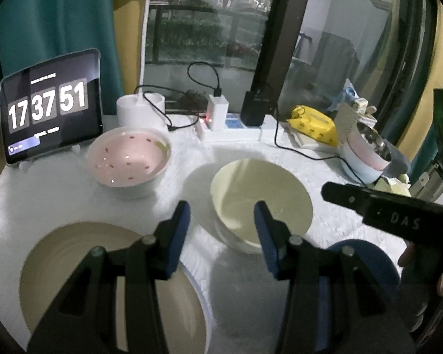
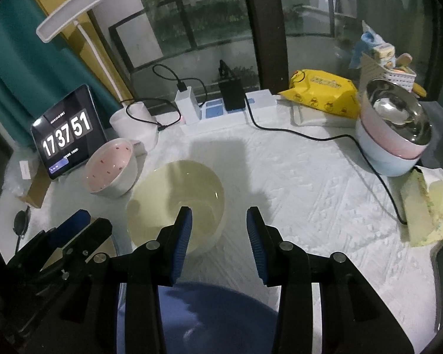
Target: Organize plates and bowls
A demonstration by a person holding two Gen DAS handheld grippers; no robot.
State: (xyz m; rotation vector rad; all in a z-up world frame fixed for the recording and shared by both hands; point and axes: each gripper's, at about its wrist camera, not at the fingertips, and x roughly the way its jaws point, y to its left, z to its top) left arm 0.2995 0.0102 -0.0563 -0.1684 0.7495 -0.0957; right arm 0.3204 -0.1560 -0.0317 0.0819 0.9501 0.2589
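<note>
Both grippers — left (image 1: pixel 221 215), right (image 2: pixel 218 221) — gape empty above the yellow bowl's (image 1: pixel 262 194) rim.

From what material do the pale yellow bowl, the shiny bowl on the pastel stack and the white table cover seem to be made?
Pale yellow bowl: probably glazed ceramic; smooth, glossy, with small highlights near the rim.
Shiny bowl: likely polished steel; its inside mirrors the surroundings.
White table cover: seems a soft quilted or embossed textile, matte, with raised patterns; the fibre cannot be told.
</note>
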